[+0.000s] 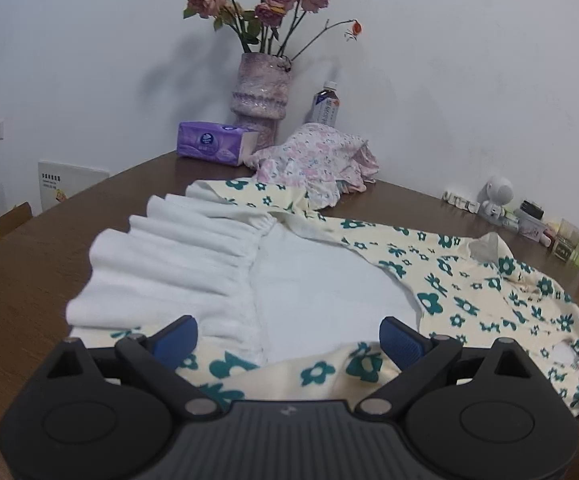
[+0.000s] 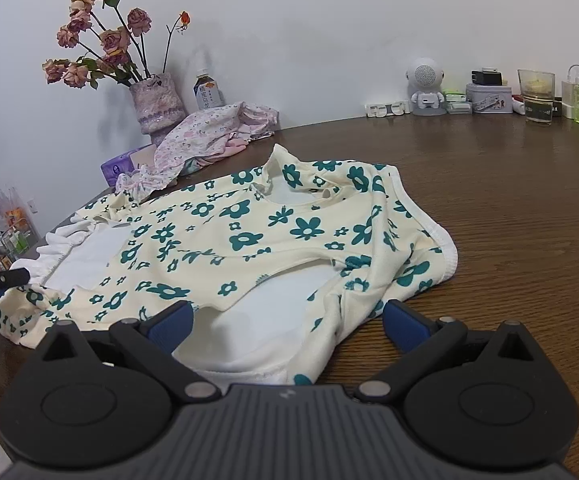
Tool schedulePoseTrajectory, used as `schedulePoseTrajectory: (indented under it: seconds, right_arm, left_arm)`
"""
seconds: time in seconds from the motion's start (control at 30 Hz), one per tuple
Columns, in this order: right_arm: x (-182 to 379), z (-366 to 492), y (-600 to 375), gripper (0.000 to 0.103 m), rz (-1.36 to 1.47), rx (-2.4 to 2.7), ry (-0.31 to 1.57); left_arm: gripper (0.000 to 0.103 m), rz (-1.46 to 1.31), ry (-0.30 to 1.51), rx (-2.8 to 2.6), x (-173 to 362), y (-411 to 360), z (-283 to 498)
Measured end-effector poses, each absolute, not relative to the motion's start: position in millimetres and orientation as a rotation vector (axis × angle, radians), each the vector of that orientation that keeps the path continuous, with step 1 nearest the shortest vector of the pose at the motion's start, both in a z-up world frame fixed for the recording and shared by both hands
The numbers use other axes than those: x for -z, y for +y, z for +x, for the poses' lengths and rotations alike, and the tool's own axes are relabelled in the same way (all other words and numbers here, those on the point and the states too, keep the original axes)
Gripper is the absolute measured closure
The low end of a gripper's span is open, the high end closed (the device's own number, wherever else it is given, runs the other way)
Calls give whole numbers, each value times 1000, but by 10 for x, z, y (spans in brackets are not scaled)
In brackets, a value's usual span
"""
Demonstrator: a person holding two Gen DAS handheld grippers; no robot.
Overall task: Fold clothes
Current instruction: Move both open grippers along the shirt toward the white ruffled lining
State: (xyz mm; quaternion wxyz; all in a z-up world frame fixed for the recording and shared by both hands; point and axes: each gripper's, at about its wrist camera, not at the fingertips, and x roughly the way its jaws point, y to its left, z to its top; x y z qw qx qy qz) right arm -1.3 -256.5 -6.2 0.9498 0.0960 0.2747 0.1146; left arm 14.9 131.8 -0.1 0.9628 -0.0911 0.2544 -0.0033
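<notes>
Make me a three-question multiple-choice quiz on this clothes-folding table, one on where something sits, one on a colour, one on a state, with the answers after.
1. Where does the crumpled pink floral garment lie?
A. in front of the vase at the far side of the table
B. beside the white speaker figure
C. under the right tool

2. What colour are the flowers printed on the cream garment?
A. red
B. teal green
C. purple

3. How do the left tool and right tool stand?
A. both shut on cloth
B. one open, one shut
C. both open

Answers: 1 A, the pink heap lies by the vase base near the wall. 2 B, the print is teal on cream. 3 C, in each wrist view the blue pads stand wide apart, gripping nothing.
</notes>
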Motion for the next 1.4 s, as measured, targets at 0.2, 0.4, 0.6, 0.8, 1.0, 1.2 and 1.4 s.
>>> schedulePoseTrajectory:
  seconds: [0.2,0.4,0.6,0.8,1.0,1.2,1.4]
  right_arm:
    - [59,-22,-2564,0,196,-227,550]
    - [49,-33,-2541,0,176,-225,548]
    - [50,-38,-2565,0,188,-228,546]
    - [54,-41,-2565,0,189,-224,546]
    - [55,-37,-2560,1,188,-221,547]
    - [55,-34,-2565,1,189,-220,548]
    - [58,-32,-2565,0,191,-221,549]
  left_arm:
    - [5,-183,509,9,49,1283,160]
    - [5,-188,527,8,66,1268,180]
    - [5,-199,537,6,75,1282,193]
    - [5,-199,538,7,80,1286,196]
    - [5,-217,532,13,87,1310,186]
    - [4,-215,533,17,88,1307,182]
    - [4,-220,530,17,87,1311,173]
